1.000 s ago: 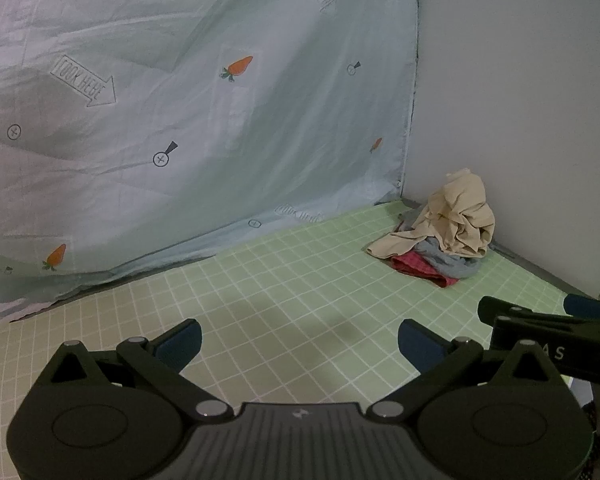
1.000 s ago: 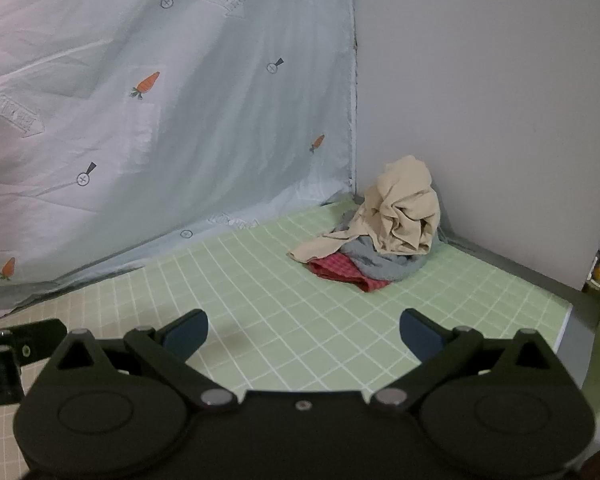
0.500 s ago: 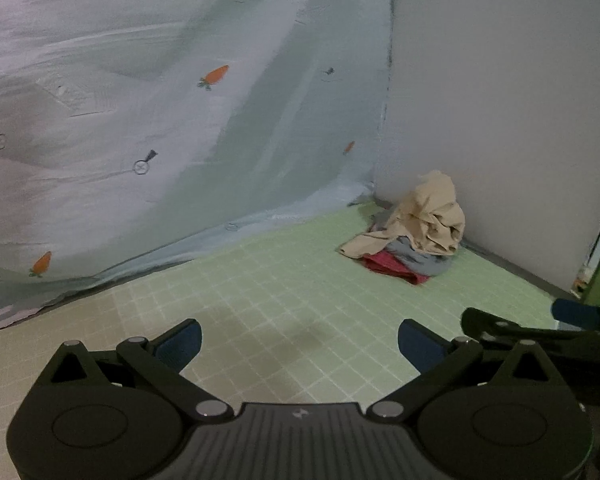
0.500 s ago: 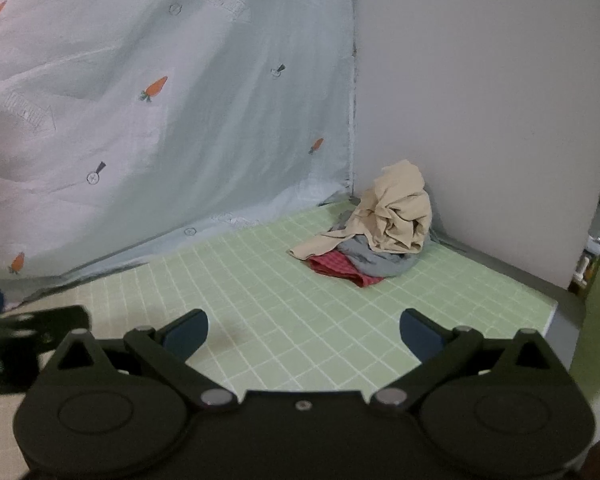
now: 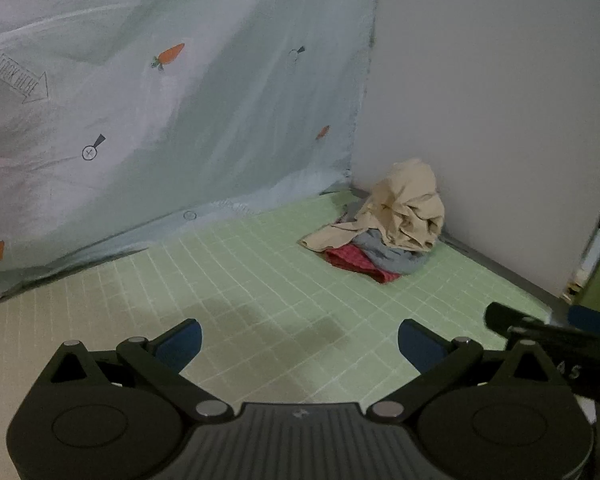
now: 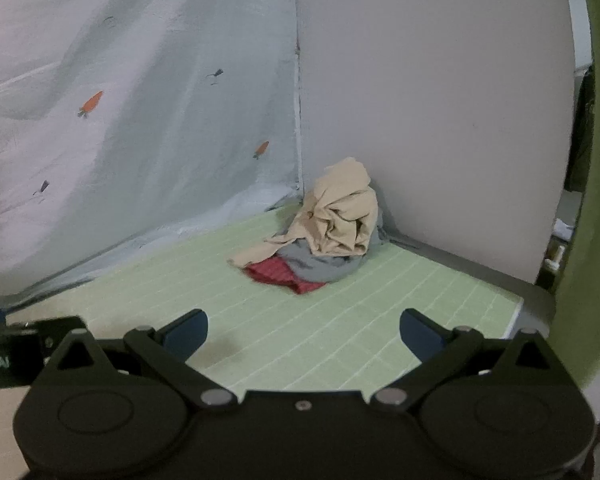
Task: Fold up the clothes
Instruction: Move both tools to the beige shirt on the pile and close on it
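- Right now my left gripper (image 5: 300,340) has its blue-padded fingers (image 5: 180,338) spread wide with nothing between them, hanging over the bare lower middle of the green gridded mat (image 5: 260,280).
- My right gripper (image 6: 303,330) is just as widely parted and empty; its tip also shows at the right edge of the left wrist view.
- Both sit well apart from the pile of clothes (image 5: 384,232), which lies right of centre in the left view and at centre in the right view, tucked into the corner where the carrot-print sheet (image 5: 160,120) meets the plain wall (image 5: 480,100).
- A beige garment (image 6: 340,216) is crumpled on top, a grey one under it, and a red one (image 6: 284,276) pokes out at the bottom front.
- I judge this to be the approach: nothing is picked or folded yet.
- Next I'd need to reach the corner, pinch the beige piece alone near an edge, and drag it to open mat for spreading.
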A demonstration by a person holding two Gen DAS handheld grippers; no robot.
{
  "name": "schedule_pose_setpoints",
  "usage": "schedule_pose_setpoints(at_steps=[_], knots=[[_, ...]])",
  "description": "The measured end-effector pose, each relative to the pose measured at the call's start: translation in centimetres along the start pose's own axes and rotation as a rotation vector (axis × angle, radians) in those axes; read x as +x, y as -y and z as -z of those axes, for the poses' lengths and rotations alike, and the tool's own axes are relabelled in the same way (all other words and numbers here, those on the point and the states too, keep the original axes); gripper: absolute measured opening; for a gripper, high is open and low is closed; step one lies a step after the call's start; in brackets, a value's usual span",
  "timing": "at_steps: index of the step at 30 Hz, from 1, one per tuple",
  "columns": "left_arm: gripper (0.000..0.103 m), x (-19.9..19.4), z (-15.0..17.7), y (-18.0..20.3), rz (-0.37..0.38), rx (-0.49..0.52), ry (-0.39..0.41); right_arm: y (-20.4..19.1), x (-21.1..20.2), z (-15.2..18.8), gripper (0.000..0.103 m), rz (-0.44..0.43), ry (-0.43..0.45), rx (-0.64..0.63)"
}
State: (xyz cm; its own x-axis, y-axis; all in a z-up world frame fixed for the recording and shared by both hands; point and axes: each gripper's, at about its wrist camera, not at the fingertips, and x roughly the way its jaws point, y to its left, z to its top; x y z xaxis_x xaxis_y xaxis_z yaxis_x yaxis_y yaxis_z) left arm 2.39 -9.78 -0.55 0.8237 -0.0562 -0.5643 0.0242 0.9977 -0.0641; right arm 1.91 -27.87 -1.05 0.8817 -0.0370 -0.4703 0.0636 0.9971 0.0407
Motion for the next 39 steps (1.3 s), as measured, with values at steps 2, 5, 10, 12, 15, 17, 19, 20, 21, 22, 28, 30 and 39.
schedule_pose_setpoints(at_steps=[2,5,10,12,15,17,19,20,21,22,28,30,39], knots=[[0.103,1.6,-0.8,1.6,-0.034,-0.046,-0.019,1.9,2.1,-0.9,0.103,-0.016,-0.001,-0.014],[0.103,4.1,-1.8,3.7,-0.046,-0.083,-0.02,4.4,4.9,-2.2,0.103,-0.039,0.035,-0.033],[0.102,8.9,-4.1,6.7,-0.081,-0.155,-0.049,8.3,11.6,-5.5,0.103,-0.061,0.041,-0.031],[0.102,10.7,-5.7,7.7,-0.082,-0.163,-0.046,9.6,14.1,-6.8,0.103,-0.057,0.047,-0.028],[0.101,13.6,-7.4,8.9,-0.111,-0.121,-0.036,10.8,18.4,-8.0,0.102,-0.058,0.041,-0.038],[0.096,16.4,-8.5,9.4,-0.109,-0.113,-0.062,11.5,21.6,-8.3,0.097,-0.053,0.007,-0.025],[0.09,19.4,-9.6,10.0,-0.09,-0.103,-0.104,12.3,24.6,-8.3,0.096,-0.05,-0.025,-0.001],[0.088,21.0,-10.1,10.3,-0.083,-0.089,-0.123,12.7,26.0,-8.3,0.096,-0.05,-0.036,0.01],[0.086,22.7,-10.6,10.7,-0.079,-0.066,-0.138,13.0,27.5,-8.3,0.095,-0.047,-0.048,0.019],[0.084,24.3,-11.0,11.0,-0.074,-0.042,-0.151,13.2,28.9,-8.2,0.094,-0.04,-0.058,0.018],[0.077,34.1,-14.0,13.2,0.031,0.046,-0.228,13.3,37.4,-7.3,0.08,-0.015,-0.134,0.061],[0.077,36.7,-14.7,14.0,0.084,0.06,-0.237,13.2,39.6,-7.0,0.072,-0.009,-0.147,0.063],[0.006,45.2,-15.6,17.3,0.25,0.043,-0.258,12.2,42.4,-6.5,0.018,-0.092,-0.148,0.026]])
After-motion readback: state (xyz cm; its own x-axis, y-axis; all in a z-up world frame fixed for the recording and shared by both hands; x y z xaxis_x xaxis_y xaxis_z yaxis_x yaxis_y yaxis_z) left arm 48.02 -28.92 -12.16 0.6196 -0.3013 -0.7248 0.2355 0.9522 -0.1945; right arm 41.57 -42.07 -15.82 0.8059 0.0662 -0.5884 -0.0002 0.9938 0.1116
